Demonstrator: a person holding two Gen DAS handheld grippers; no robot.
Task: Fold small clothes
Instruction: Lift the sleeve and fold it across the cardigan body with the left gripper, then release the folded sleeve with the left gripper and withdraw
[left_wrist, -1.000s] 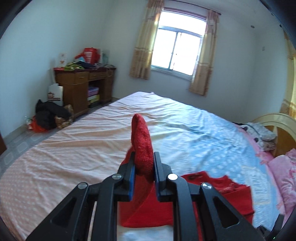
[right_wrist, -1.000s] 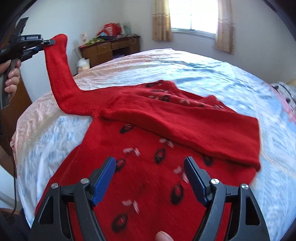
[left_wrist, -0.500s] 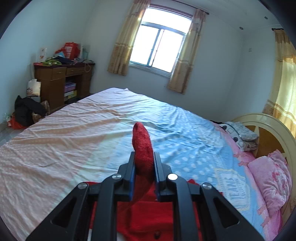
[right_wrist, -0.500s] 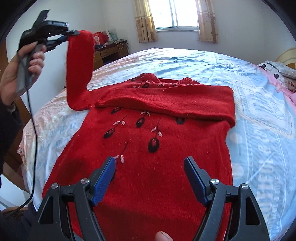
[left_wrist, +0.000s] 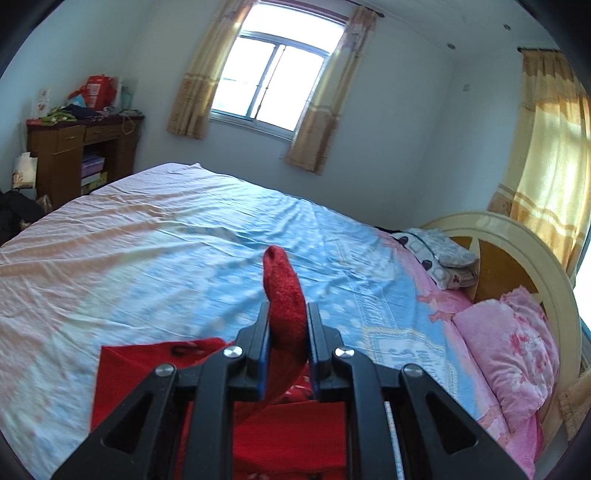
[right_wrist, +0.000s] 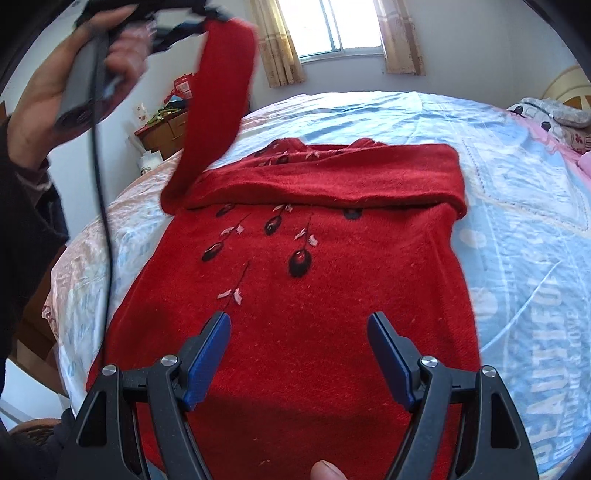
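Red sweater (right_wrist: 314, 295), flat on bed (right_wrist: 517, 221), one sleeve folded across: left gripper (left_wrist: 287, 332) clamped on second sleeve (right_wrist: 218, 103), lifted; right gripper (right_wrist: 299, 354) gaping, empty; next, lay sleeve across chest.

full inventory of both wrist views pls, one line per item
sweater: 1, red with dark flower motifs, flat on the bed, one sleeve folded across its chest
raised sleeve: 1, red, lifted off the bed
bed: 1, blue and peach sheet
pillows: pink and grey, by the headboard
headboard: 1, cream and wood
desk: 1, brown, cluttered top, beside the window
window: 1, tan curtains
left tongs: shut on the raised sleeve
right tongs: open, above the sweater's lower part
hand: grips the left tongs' handle
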